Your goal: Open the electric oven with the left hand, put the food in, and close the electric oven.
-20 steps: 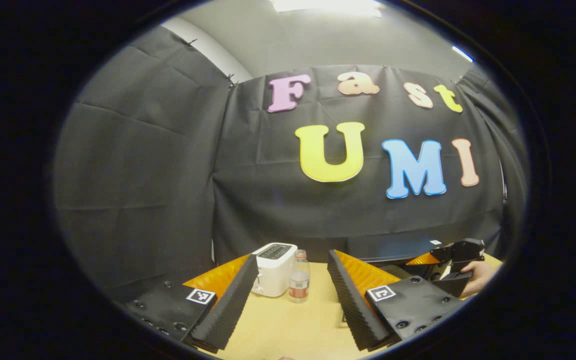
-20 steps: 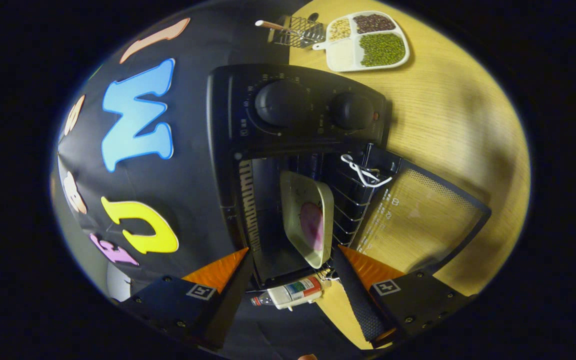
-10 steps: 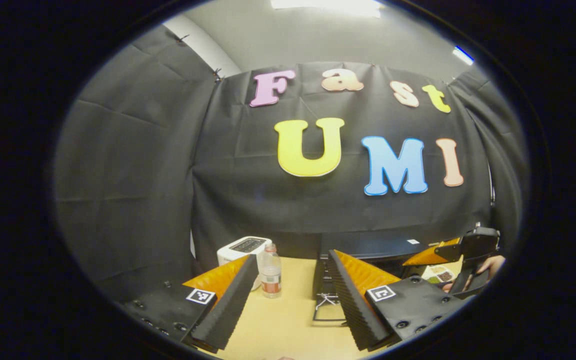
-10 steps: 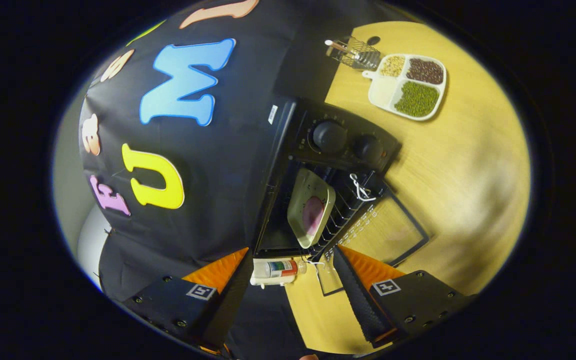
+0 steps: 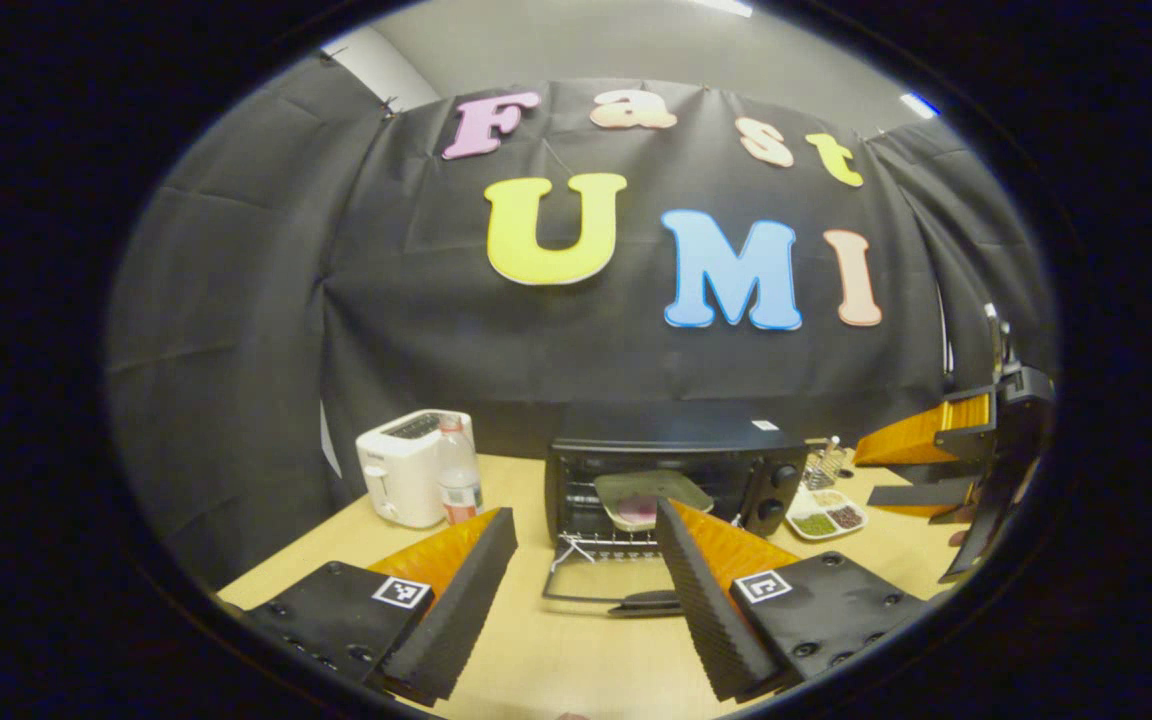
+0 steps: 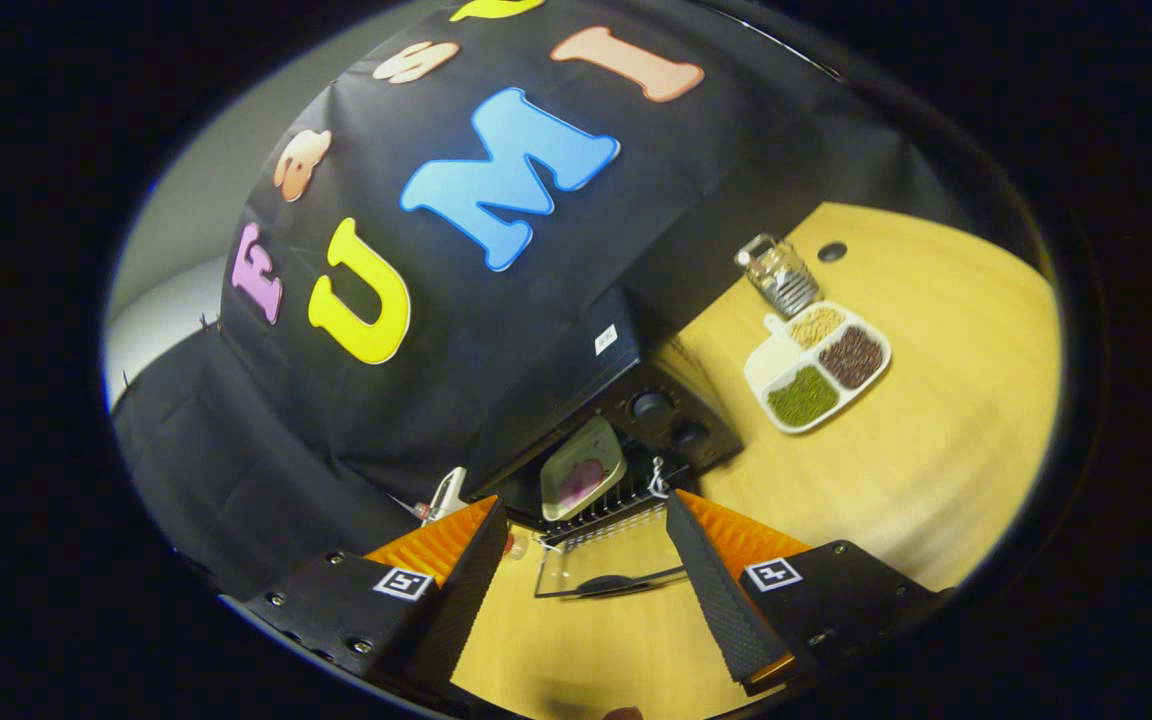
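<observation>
door down, dish inside, closing is what remains

the black electric oven [image 5: 671, 470] stands at the back of the pale wooden table [image 5: 576, 660], its glass door [image 5: 601, 580] folded flat toward the viewer. the pale square dish with pink food [image 5: 648, 498] sits on the rack inside, apart from both grippers. the left gripper [image 5: 586, 590] hangs spread and empty, straight in front of the door; the door's dark handle [image 5: 648, 602] runs crosswise between its fingers, farther off. the right gripper [image 6: 581, 590] is also spread and empty, raised and tilted. the left looks nearer, so the lift should fall to it.

count: one oven, one dish, one white toaster [image 5: 404, 468], one clear bottle [image 5: 458, 482], one divided tray of beans [image 5: 824, 516].
</observation>
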A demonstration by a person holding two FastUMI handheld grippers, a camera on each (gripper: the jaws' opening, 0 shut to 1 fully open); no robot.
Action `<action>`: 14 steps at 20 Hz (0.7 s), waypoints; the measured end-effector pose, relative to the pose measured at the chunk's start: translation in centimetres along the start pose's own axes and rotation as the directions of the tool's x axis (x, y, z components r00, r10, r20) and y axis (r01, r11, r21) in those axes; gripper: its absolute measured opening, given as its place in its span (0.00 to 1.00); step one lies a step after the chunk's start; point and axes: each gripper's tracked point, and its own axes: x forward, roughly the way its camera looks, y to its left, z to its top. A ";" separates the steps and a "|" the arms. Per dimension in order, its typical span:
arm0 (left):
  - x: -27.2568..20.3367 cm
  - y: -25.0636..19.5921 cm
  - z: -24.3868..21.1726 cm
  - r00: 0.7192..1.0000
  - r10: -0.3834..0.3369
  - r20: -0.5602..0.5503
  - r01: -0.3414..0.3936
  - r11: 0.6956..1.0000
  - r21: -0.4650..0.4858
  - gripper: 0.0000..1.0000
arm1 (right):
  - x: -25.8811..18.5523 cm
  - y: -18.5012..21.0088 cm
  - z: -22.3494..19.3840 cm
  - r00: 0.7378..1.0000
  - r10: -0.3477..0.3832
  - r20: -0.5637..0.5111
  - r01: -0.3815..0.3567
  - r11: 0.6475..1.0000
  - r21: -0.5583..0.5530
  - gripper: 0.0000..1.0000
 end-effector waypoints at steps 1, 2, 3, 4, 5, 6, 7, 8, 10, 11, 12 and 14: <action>0.5 -0.8 -1.1 1.000 -0.013 -0.027 0.013 1.000 0.000 0.95 | -1.0 -0.6 0.9 0.999 -0.016 0.035 0.018 0.999 -0.050 0.97; 0.7 -1.5 -2.4 0.998 -0.029 -0.061 0.030 1.000 -0.001 0.91 | -1.9 -1.4 1.7 0.997 -0.029 0.067 0.036 0.994 -0.099 0.97; 1.1 -2.1 -3.4 0.995 -0.044 -0.088 0.044 0.999 -0.001 0.91 | -3.0 -2.3 2.5 0.994 -0.051 0.100 0.066 0.987 -0.146 0.97; 1.6 -2.8 -4.6 0.991 -0.059 -0.122 0.059 0.998 -0.003 0.95 | -4.0 -3.1 3.4 0.989 -0.068 0.132 0.092 0.977 -0.191 0.97; 2.1 -3.5 -5.8 0.985 -0.075 -0.153 0.075 0.997 -0.005 0.95 | -4.9 -3.7 4.0 0.983 -0.078 0.164 0.116 0.965 -0.234 0.98; 2.5 -4.0 -6.9 0.980 -0.085 -0.182 0.086 0.996 -0.004 0.95 | -5.8 -4.2 4.8 0.976 -0.089 0.198 0.142 0.952 -0.272 0.98; 2.9 -4.7 -8.2 0.972 -0.096 -0.213 0.097 0.995 -0.005 0.95 | -6.8 -4.5 5.5 0.968 -0.099 0.231 0.170 0.936 -0.309 0.97; 3.4 -5.3 -9.4 0.964 -0.110 -0.243 0.111 0.994 -0.008 0.95 | -7.8 -4.9 6.2 0.958 -0.109 0.264 0.200 0.916 -0.348 0.97; 4.4 -6.2 -12.1 0.942 -0.130 -0.310 0.131 0.991 -0.020 0.95 | -9.5 -5.9 7.5 0.936 -0.135 0.326 0.272 0.864 -0.425 0.97; 4.9 -6.7 -13.4 0.929 -0.139 -0.343 0.136 0.990 -0.031 0.92 | -10.5 -6.3 8.3 0.921 -0.149 0.359 0.313 0.831 -0.459 0.98; 5.4 -7.2 -14.8 0.914 -0.143 -0.379 0.138 0.990 -0.042 0.95 | -11.6 -6.4 9.1 0.904 -0.159 0.397 0.354 0.799 -0.487 0.98; 5.9 -7.5 -17.3 0.882 -0.146 -0.447 0.134 0.989 -0.060 0.97 | -13.5 -6.4 10.7 0.870 -0.166 0.463 0.416 0.751 -0.512 0.98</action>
